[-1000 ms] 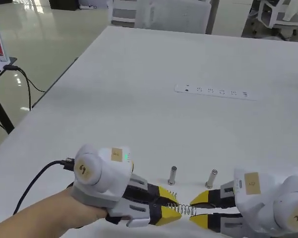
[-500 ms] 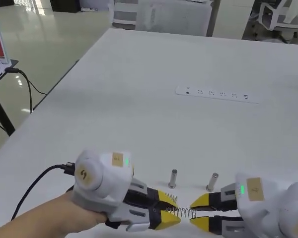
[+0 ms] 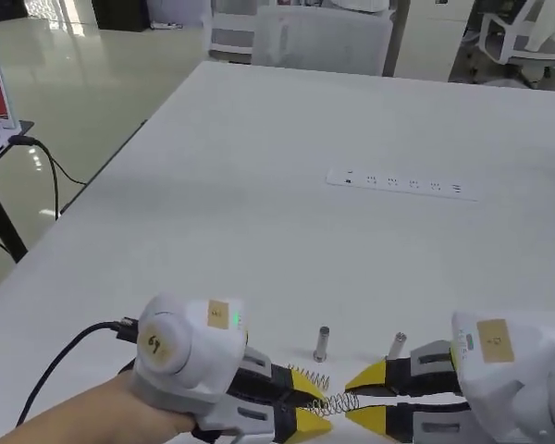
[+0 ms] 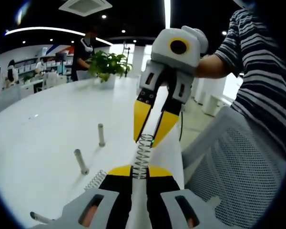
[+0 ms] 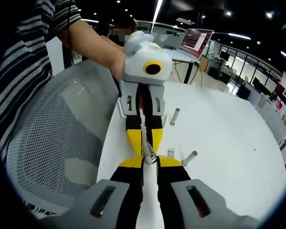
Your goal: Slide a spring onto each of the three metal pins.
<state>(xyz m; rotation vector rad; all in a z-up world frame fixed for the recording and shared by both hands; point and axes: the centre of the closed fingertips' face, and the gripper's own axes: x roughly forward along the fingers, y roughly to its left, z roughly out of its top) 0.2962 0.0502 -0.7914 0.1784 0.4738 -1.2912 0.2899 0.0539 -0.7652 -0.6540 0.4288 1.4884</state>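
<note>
A thin steel spring (image 3: 339,401) hangs in the air between the two grippers, just in front of the pins. My left gripper (image 3: 307,409) is shut on its near end (image 4: 140,168). My right gripper (image 3: 355,401) meets it tip to tip and is shut on the other end (image 5: 148,151). Two short metal pins (image 3: 322,342) (image 3: 398,345) stand upright on the white table behind the jaws. A third pin (image 4: 39,218) lies at the lower left of the left gripper view. A loose spring (image 3: 306,377) lies on the table near the left jaws.
A white power strip (image 3: 395,183) lies across the middle of the table (image 3: 259,203). The left gripper's black cable (image 3: 60,356) trails off the table's left edge. A mesh office chair (image 5: 52,143) stands close behind the table's near edge.
The head camera has tilted a little. Both grippers stay tip to tip on the spring in front of the pins, with no clear move.
</note>
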